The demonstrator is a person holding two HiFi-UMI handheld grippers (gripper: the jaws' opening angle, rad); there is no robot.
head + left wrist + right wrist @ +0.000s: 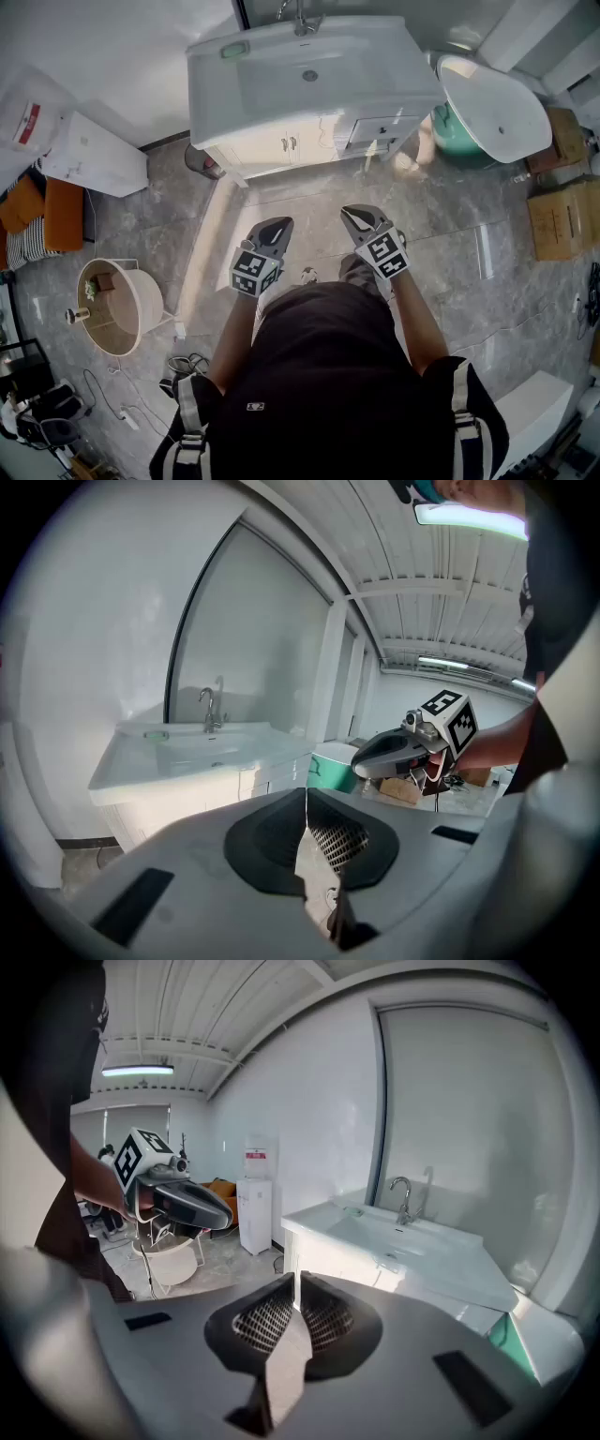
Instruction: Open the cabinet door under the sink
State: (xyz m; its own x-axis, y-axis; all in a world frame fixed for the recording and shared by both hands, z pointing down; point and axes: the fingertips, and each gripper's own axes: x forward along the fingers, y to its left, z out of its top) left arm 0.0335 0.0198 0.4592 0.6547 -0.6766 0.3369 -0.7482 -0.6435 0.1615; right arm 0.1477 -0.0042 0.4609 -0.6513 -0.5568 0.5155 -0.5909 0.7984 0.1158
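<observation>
A white sink (309,70) with a tap sits on a white cabinet (281,145) against the far wall. Its two doors are closed, with small handles (289,143) at the middle. My left gripper (277,225) and right gripper (355,213) are held side by side over the floor, well short of the cabinet. Both are shut with nothing between the jaws. In the left gripper view the closed jaws (307,797) point toward the cabinet (234,787), with the other gripper (403,747) to their right. The right gripper view has its closed jaws (296,1283) below the sink (403,1237).
A second white basin (497,108) leans over a green tub (448,136) right of the cabinet. Cardboard boxes (558,220) lie at the far right. A white unit (94,155) and a round cream tub (117,305) stand at the left. Cables (183,364) lie on the floor.
</observation>
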